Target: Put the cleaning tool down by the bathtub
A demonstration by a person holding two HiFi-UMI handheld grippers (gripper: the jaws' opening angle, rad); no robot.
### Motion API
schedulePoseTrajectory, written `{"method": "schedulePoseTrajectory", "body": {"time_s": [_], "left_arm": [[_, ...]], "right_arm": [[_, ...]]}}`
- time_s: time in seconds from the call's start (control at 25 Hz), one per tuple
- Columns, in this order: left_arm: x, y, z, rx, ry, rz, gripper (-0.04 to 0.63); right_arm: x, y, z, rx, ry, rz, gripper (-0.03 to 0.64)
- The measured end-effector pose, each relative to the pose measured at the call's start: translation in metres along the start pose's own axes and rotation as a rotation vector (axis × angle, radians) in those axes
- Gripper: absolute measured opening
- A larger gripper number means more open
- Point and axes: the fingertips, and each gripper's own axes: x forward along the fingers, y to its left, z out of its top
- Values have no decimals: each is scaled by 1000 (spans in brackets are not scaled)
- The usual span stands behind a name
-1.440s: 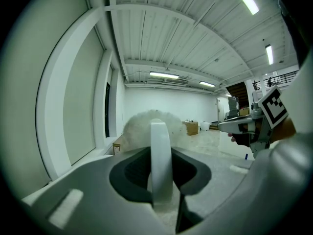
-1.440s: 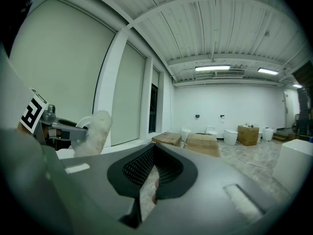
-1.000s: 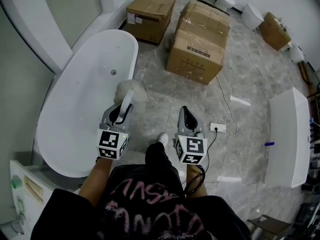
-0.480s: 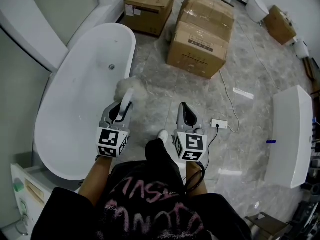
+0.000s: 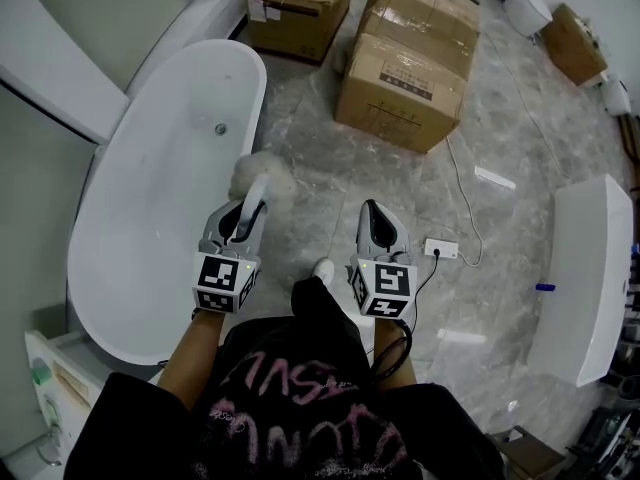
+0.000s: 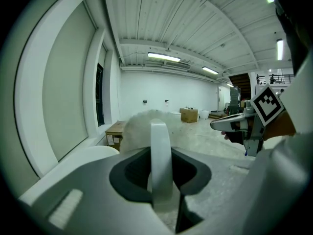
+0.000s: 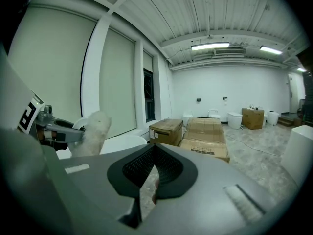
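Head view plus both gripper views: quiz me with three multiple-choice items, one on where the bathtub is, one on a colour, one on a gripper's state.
1. Where does the bathtub lie relative to the person?
A. on their left
B. on their right
C. behind them

2. What colour is the fluffy head of the cleaning tool?
A. blue
B. white
C. red

3. What is the left gripper doing?
A. open and empty
B. shut on nothing
C. shut on the cleaning tool's handle

Answers:
1 A: the tub fills the left side of the head view, beside the left gripper.
2 B: the head shows white in every view.
3 C: the left gripper view shows the white handle clamped between the jaws.
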Motion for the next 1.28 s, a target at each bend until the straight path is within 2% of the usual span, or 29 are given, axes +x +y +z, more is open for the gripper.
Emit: {"method": "schedulePoseTrajectory", "body": {"time_s": [0.36, 0.72, 1.28], "left_arm": [[47, -6, 17, 13, 41, 17, 84], [84, -2, 27, 10, 75, 66, 86], [103, -9, 39, 39, 95, 97, 85]], "right_arm": [[41, -35, 7, 13, 28, 45, 14], [77, -62, 10, 18, 55, 99, 14], [98, -79, 16, 14, 59, 154, 14]]}}
